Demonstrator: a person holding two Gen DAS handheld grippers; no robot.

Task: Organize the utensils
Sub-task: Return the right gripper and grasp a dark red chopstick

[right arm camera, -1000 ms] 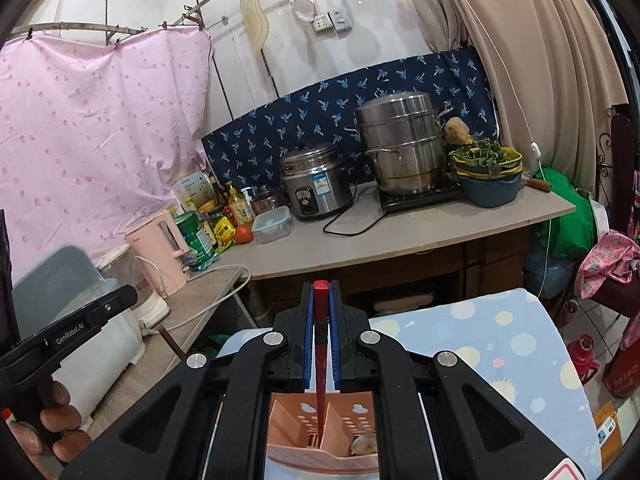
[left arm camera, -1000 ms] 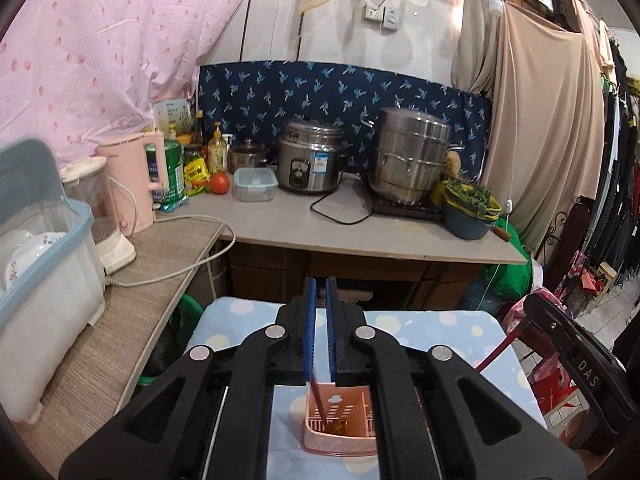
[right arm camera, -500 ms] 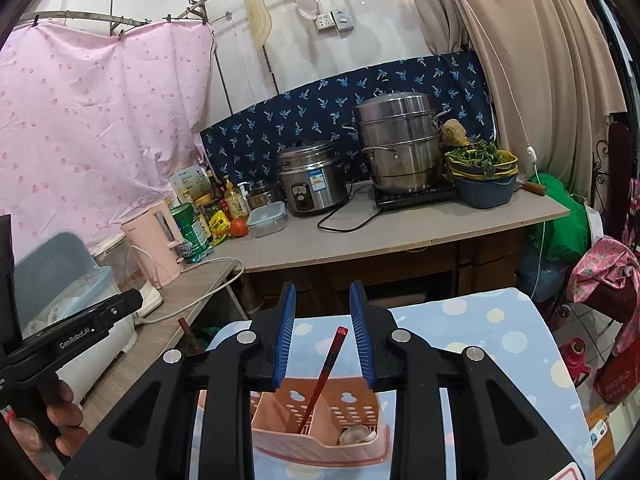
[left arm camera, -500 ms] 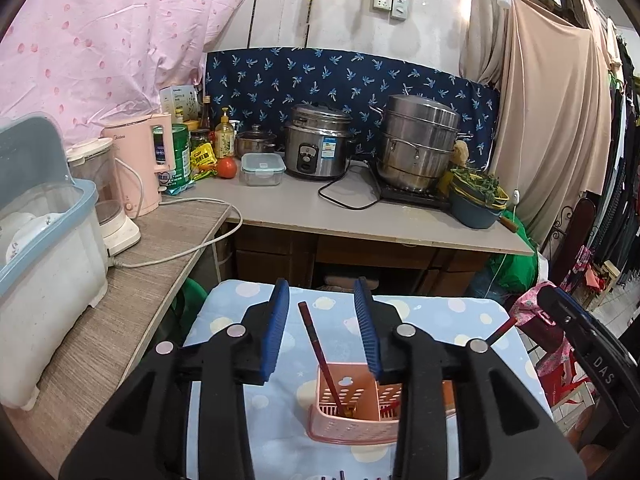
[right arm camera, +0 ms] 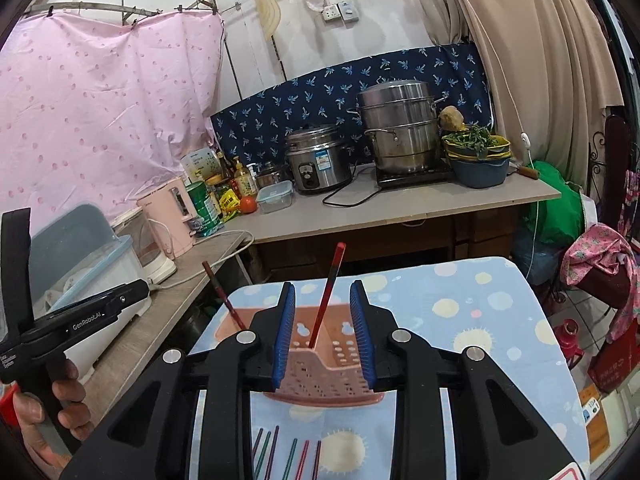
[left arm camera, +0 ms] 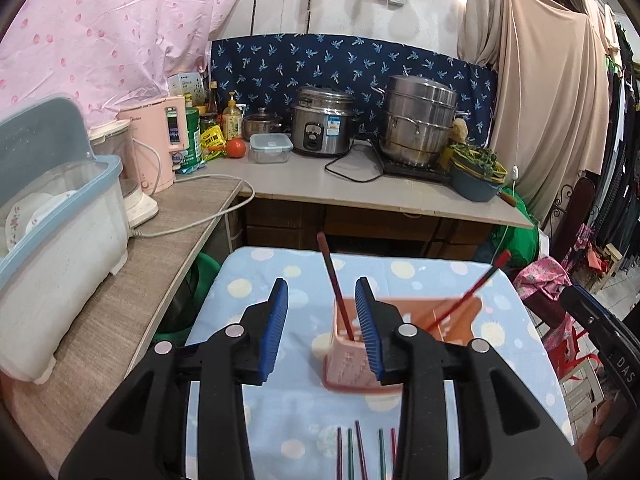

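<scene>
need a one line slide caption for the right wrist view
Open right gripper above a pink utensil basket holding two chopsticks, more chopsticks lying on the spotted blue cloth.

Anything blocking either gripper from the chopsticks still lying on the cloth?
Nothing visible. The loose chopsticks lie bare, nearer than the pink basket. Left gripper and right gripper are open, empty.

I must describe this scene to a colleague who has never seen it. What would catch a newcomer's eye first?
First, the pink utensil basket on the blue dotted tablecloth, with a dark chopstick and a red chopstick leaning out of it. Both the left gripper and the right gripper hang open before it. More colored chopsticks lie on the cloth nearer the cameras.
</scene>
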